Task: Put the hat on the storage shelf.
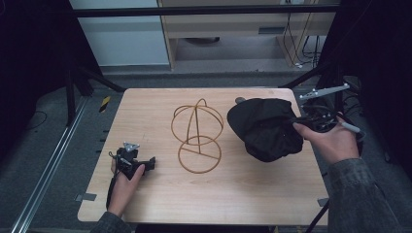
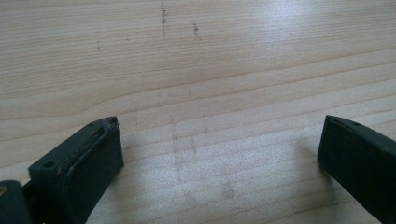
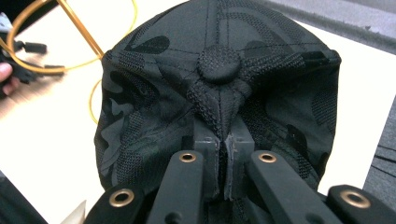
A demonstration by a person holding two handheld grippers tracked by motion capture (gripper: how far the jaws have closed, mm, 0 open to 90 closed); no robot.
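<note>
Grey floor (image 1: pixel 43 141) surrounds the wooden table (image 1: pixel 160 194); pale cabinets (image 1: pixel 233 29) stand behind

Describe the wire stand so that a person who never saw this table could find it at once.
Look at the wooden table. In its middle, between the black cap and the left hand-held gripper, is the wire stand. It is the only golden, see-through thing there: a dome of thin curved wires above a flat ring that lies on the table.

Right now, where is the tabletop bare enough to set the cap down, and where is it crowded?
Bare: the near strip of the table between the left gripper and the near edge, and the far-left corner behind it. Crowded: the middle, taken by the wire hat stand, and the right, where the right gripper holds the black cap.
</note>
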